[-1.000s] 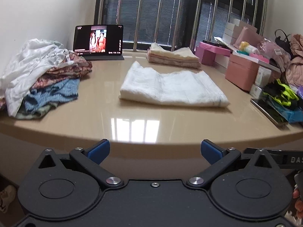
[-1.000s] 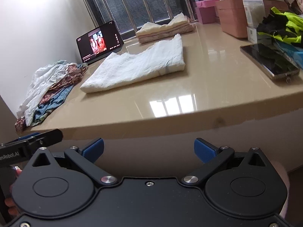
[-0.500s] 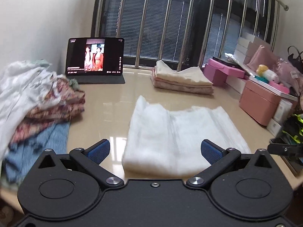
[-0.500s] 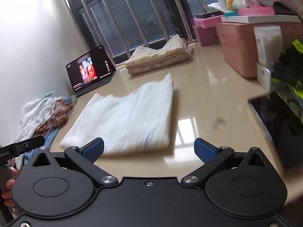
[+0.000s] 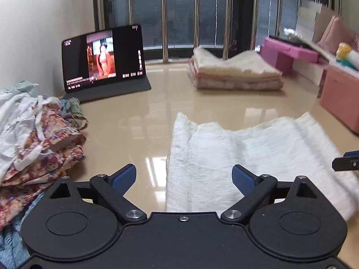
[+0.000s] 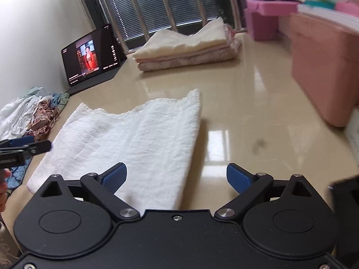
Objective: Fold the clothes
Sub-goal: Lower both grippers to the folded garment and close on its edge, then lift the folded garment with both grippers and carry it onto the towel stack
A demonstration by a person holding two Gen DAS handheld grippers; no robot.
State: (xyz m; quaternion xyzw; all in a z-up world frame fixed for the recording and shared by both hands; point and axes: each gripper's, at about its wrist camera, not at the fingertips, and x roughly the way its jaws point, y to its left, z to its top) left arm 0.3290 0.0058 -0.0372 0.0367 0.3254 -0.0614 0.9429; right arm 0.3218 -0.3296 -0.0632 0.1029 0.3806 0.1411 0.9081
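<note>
A folded white cloth is laid flat on the beige table. The left tongs and right tongs are held wide over its near corners, jaws closing; contact apparently is not made.

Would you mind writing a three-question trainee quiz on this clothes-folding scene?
1. True or false: the left gripper is clamped on the white cloth.
2. What stands by the wall, behind the unfolded heap? A) tablet B) kettle C) lamp
3. Fill in: the folded stack lies near the ____.

Key: 1 false: the jaws are closing, the cloth's edge lies between them, but no pad presses it; 2 A, the tablet; 3 window.
</note>
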